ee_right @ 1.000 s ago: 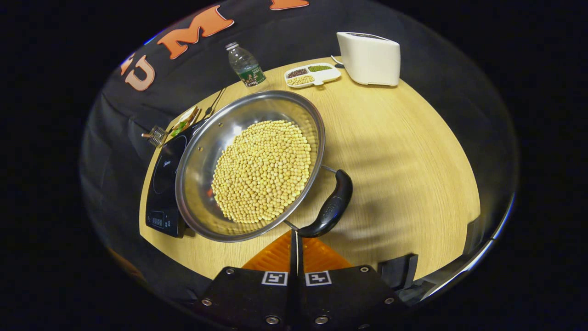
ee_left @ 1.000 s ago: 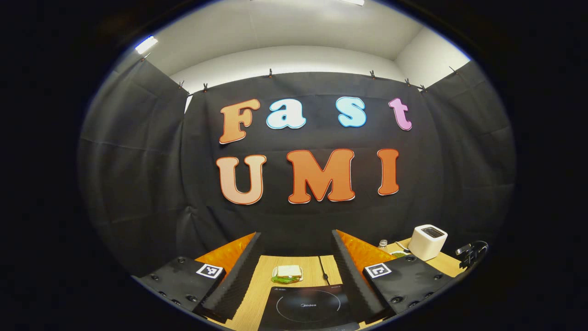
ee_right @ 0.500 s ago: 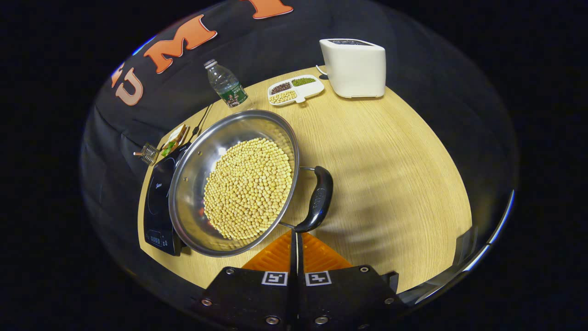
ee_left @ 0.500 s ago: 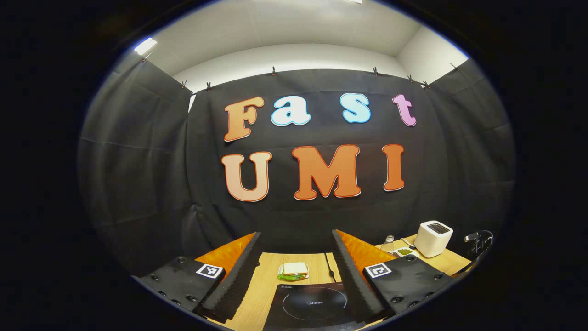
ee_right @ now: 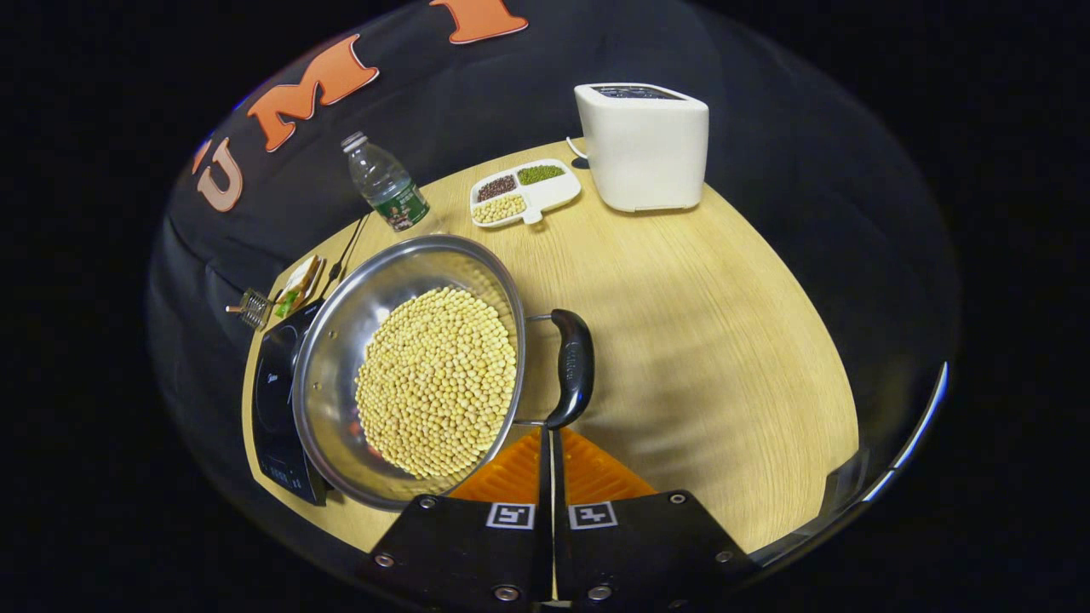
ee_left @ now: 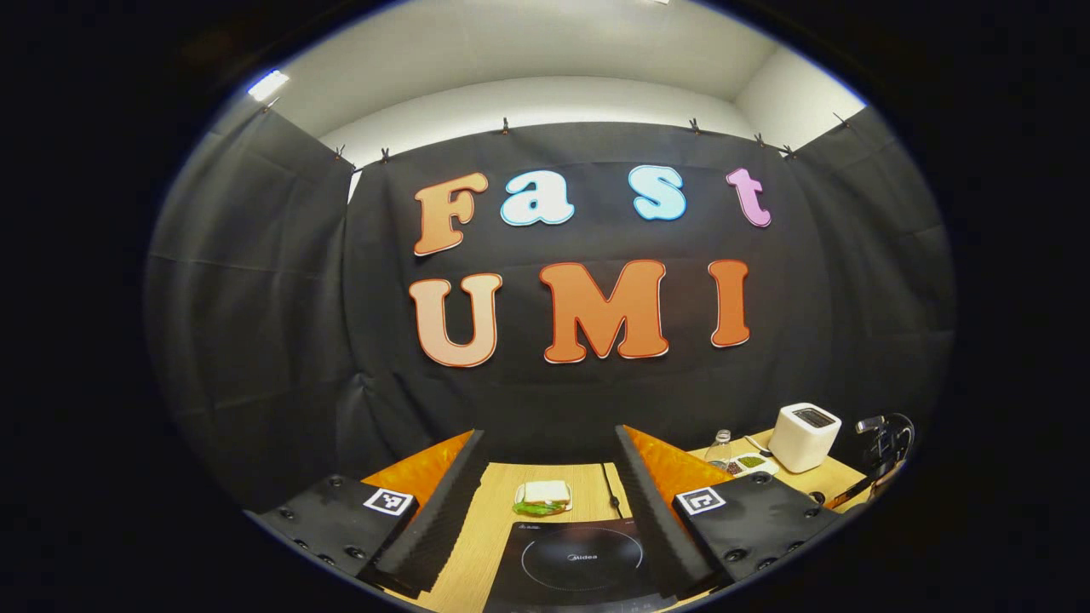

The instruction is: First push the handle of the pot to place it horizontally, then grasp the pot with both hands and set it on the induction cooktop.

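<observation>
Right gripper [ee_right: 550,443]: fingers pressed together with nothing between them, tips touching the near end of the pot's handle; closed probably to serve as a blunt pusher, not a clamp.
Left gripper [ee_left: 549,477]: fingers spread wide apart, empty, raised above the black glass induction cooktop [ee_left: 579,562] and facing the far wall; seemingly parked in wait for the two-handed lift.
Pot [ee_right: 409,370]: wide, shallow, shiny stainless-steel pan, on the wooden table [ee_right: 724,340], just right of the cooktop in the right gripper view, its left rim overlapping the cooktop's edge in that view; contact there impossible to tell.
Contents: a thick bed of pale yellow soybeans [ee_right: 438,379], heaped toward the centre.
Handle [ee_right: 572,368]: black curved grip on two thin metal stems, on the pot's right side, running near-to-far.
Step, as judged: handle push under way; pot not yet on the cooktop.
Risk, as judged: beans loose, so tilt in the lift likely to spill.
</observation>
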`<state>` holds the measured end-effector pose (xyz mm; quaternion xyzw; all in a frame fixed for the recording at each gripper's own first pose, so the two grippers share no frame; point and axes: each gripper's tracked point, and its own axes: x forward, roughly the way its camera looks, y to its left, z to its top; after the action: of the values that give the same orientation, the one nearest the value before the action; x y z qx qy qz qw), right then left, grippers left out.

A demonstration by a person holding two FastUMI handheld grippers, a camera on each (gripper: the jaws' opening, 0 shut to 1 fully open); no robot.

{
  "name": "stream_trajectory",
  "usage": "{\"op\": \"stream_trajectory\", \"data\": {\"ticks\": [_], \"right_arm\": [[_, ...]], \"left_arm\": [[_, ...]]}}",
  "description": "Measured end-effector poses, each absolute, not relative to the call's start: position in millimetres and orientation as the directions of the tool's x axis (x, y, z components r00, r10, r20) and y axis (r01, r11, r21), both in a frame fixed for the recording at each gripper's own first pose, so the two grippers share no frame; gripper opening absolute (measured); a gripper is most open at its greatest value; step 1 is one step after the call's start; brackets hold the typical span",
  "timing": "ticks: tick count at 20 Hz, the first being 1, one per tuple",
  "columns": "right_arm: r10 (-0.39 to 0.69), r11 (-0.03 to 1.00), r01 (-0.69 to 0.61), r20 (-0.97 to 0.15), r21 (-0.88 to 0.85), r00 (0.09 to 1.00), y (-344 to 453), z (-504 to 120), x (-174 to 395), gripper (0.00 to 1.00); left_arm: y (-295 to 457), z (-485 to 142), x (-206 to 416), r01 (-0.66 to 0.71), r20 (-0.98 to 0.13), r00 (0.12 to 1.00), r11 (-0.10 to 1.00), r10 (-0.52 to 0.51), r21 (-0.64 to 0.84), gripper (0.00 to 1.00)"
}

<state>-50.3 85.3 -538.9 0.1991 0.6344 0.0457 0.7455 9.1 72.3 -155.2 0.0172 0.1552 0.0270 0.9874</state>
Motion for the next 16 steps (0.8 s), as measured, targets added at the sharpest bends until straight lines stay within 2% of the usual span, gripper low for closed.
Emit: {"op": "stream_trajectory", "data": {"ticks": [10, 14, 16], "right_arm": [[0.293, 0.902, 0.25, -0.923, 0.353, 0.249, 78, -546, -13, 0.0], [0.289, 0.907, 0.233, -0.921, 0.351, 0.262, 72, -545, -12, 0.0], [0.274, 0.922, 0.189, -0.915, 0.337, 0.297, 68, -537, -9, 0.0]], "left_arm": [[49, -200, 12, 0.006, -0.383, 0.924, 1.0, -0.009, -0.009, 0.96], [47, -236, 10, 0.01, -0.454, 0.891, 0.999, -0.024, -0.033, 0.97], [43, -256, 8, 0.009, -0.5, 0.865, 0.999, -0.031, -0.048, 0.97]]}}
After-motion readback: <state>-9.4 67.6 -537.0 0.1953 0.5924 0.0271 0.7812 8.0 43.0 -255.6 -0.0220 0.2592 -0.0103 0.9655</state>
